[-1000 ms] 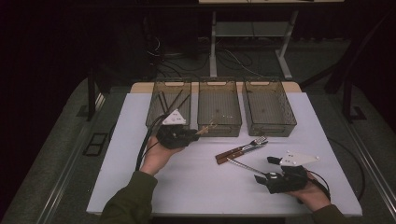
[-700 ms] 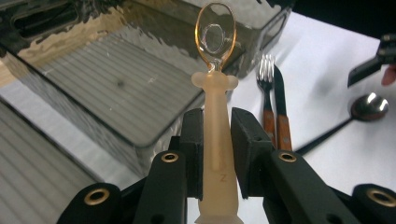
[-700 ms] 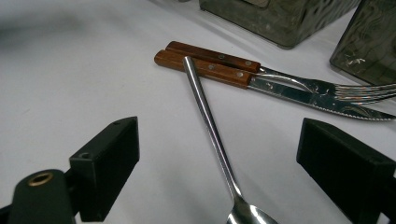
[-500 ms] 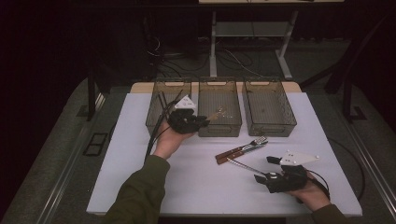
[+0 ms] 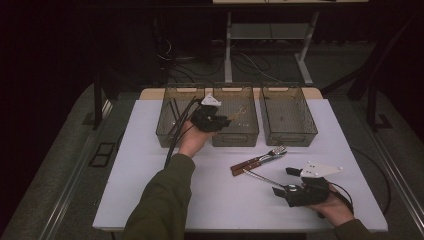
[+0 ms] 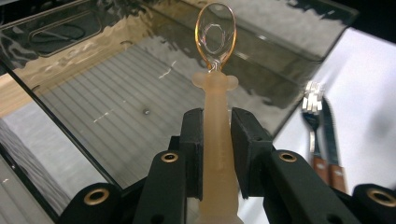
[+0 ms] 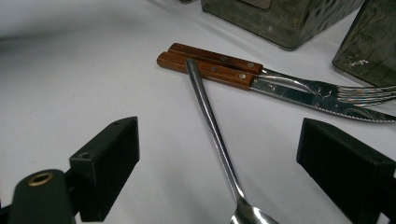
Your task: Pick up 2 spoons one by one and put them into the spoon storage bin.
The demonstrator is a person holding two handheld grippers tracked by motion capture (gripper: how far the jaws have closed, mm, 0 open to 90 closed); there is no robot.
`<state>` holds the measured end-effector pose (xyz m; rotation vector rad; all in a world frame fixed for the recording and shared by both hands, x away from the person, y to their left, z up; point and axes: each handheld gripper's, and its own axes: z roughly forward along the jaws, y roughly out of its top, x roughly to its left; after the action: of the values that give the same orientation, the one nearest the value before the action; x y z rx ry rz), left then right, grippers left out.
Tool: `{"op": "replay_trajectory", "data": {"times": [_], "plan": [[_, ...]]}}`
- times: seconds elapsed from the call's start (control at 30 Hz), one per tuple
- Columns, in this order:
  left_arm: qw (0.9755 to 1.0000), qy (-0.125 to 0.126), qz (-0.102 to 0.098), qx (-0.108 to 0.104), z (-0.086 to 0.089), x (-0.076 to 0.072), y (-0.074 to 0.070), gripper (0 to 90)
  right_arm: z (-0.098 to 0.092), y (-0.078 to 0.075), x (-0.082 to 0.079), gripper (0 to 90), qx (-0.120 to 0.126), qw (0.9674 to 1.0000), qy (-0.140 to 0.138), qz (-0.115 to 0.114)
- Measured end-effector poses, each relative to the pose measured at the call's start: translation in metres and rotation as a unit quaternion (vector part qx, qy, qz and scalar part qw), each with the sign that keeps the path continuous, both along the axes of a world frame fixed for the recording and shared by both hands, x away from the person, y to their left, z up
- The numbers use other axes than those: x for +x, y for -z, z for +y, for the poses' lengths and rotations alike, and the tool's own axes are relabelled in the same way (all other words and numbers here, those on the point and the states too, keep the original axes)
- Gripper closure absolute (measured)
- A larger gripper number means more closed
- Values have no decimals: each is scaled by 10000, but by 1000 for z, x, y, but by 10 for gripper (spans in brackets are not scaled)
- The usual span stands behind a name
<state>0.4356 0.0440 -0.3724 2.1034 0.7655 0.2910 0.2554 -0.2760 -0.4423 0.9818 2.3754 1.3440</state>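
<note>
Nearest the table's front edge, toward its right corner, the right tongs (image 5: 286,181) rest with jaws wide apart, a long steel spoon (image 7: 212,126) lying between them untouched, its handle running away toward the wooden-handled fork and knife (image 7: 219,67). Farther back, the left tongs (image 6: 217,140) are clamped on a translucent amber plastic spoon (image 6: 215,88), bowl pointing straight ahead over the middle clear smoky plastic bin (image 5: 235,136) along the far edge, ready to drop in.

Dim room, table (image 5: 150,190) lit from above (bin walls glare).
</note>
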Motion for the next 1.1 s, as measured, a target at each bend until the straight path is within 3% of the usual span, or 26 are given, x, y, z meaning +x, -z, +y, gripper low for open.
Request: {"op": "replay_trajectory", "data": {"times": [0.27, 0.33, 0.4, 0.5, 0.6, 0.9, 1.1], "plan": [[9995, -154, 74, 254, -9, 10, 8, 746, 0, 0, 0, 128, 16, 10000, -4, -8], [9997, -195, 66, 165, -9, 11, 9, 731, 0, -1, 0, 128, 25, 10000, -6, -19], [9997, -225, 59, 40, -9, 11, 8, 613, 0, -1, -1, 128, 24, 10000, -4, -12], [9999, -95, -83, 69, -9, 8, 5, 532, 0, -1, -1, 128, 23, 10000, -4, -11], [10000, 0, -29, -82, -8, 6, 2, 454, 0, 0, 0, 128, 10, 10000, -11, -13], [9994, 147, -79, -319, 5, -13, -6, 319, 0, 0, 0, 128, -12, 10000, 4, -8], [9994, 151, -76, -313, 18, -27, -5, 242, 1, 0, 0, 128, -43, 10000, 7, -12]]}}
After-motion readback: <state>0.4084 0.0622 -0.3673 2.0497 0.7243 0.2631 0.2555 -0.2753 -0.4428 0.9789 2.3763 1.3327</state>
